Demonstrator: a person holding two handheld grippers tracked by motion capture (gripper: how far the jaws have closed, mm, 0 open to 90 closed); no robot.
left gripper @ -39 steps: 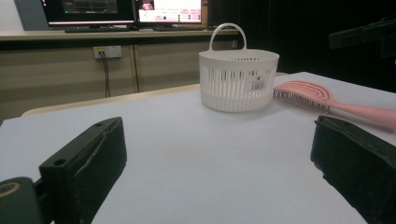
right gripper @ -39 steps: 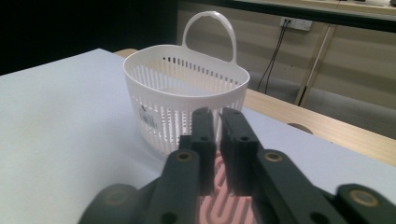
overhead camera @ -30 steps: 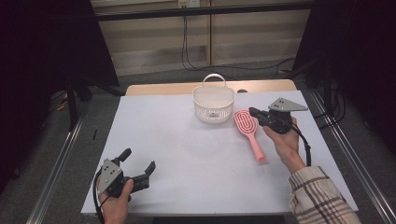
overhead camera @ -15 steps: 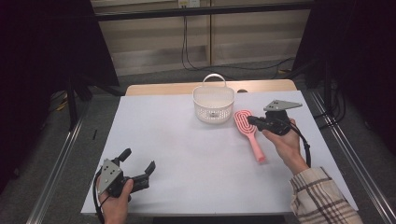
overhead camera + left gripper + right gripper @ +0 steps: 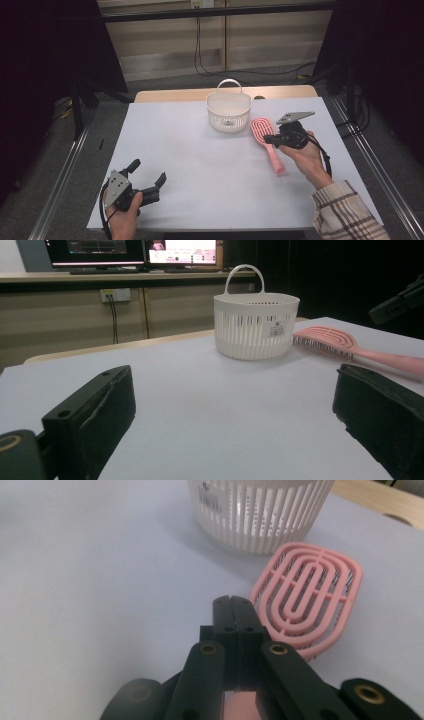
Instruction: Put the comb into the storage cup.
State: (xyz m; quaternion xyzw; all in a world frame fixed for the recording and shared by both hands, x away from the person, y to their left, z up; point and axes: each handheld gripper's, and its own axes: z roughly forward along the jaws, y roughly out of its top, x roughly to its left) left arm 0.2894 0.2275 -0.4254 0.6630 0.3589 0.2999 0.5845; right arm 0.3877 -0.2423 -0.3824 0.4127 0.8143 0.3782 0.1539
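White and bare, your worktop (image 5: 200, 170) runs out toward a dim room with cables behind it. At its near left corner your left hand-held gripper (image 5: 150, 186) rests released, jaws wide, holding nothing. Far of centre stands a slatted white basket (image 5: 228, 111). Just right of it lies the pink hairbrush (image 5: 267, 142), vented head toward the basket, and your right hand-held gripper (image 5: 233, 611) is clenched on its handle. It looks light, rigid and rather slick plastic, so grip mid-handle, not the bristled head.
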